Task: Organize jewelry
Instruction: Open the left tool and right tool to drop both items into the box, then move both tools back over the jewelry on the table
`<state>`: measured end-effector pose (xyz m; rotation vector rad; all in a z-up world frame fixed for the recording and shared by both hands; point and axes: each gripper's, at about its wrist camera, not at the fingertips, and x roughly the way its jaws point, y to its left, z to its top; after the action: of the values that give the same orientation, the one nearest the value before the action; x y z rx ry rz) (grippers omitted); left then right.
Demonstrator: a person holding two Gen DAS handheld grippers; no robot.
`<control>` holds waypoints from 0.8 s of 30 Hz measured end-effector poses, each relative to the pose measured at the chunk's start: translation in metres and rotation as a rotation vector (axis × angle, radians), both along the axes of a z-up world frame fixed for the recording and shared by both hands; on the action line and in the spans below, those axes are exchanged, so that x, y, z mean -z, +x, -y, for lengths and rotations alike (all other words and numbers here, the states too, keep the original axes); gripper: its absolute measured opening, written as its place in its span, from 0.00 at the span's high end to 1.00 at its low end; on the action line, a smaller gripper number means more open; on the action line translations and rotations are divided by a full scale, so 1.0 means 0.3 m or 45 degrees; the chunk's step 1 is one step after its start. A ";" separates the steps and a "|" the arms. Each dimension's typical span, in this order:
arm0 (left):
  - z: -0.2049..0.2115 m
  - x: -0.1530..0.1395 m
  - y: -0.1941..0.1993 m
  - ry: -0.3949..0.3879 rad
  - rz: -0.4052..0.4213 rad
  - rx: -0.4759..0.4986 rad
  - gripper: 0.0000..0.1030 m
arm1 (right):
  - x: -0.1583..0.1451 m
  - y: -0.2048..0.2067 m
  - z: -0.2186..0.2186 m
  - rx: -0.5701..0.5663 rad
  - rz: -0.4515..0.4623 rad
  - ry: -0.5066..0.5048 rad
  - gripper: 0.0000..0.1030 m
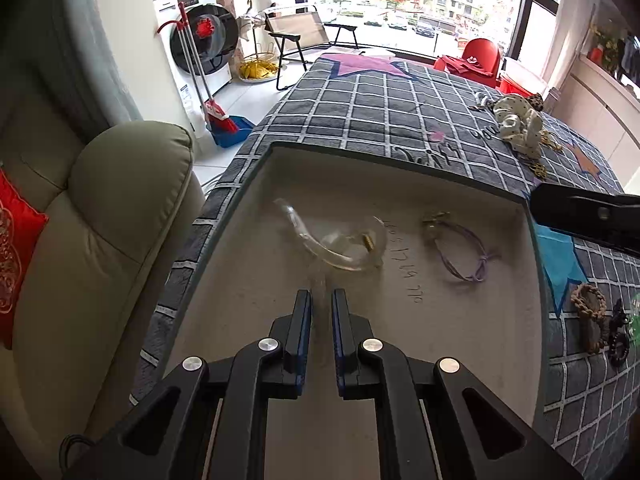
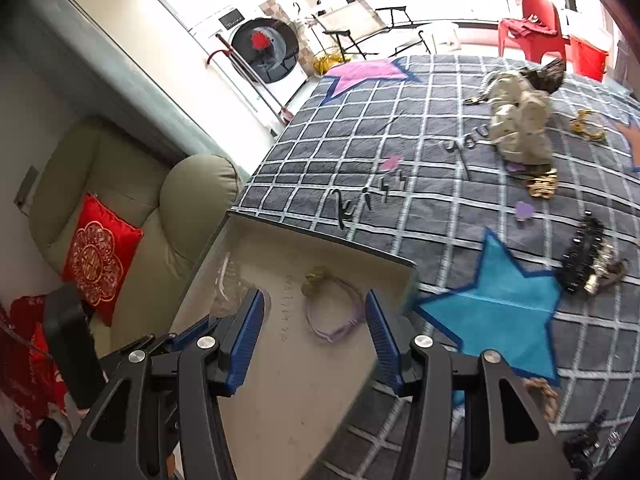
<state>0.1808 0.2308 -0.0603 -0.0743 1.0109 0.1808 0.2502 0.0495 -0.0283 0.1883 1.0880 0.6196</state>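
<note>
While pinching a clear plastic bag (image 1: pixel 332 240) in the left gripper (image 1: pixel 321 304), holds the right gripper (image 2: pixel 316 332) apart and empty above a purple bracelet (image 2: pixel 334 316) in the tray (image 2: pixel 320 236); further jewelry (image 2: pixel 540 186) far right on the blanket (image 2: pixel 400 120).

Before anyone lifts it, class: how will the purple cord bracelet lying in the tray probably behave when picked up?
The purple cord bracelet is a thin looped cord, so it will probably go limp and dangle. It looks light. Its gold charm may pull one end down. On the tray floor it seems unlikely to roll.
</note>
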 end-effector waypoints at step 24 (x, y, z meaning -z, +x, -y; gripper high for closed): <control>0.122 -0.145 -0.166 0.127 0.125 0.010 0.00 | -0.086 -0.263 0.198 0.030 0.072 0.006 0.19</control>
<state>0.1309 0.1943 -0.0167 0.0118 0.9029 0.2182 0.1713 -0.0101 -0.0025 0.1866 1.0282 0.6032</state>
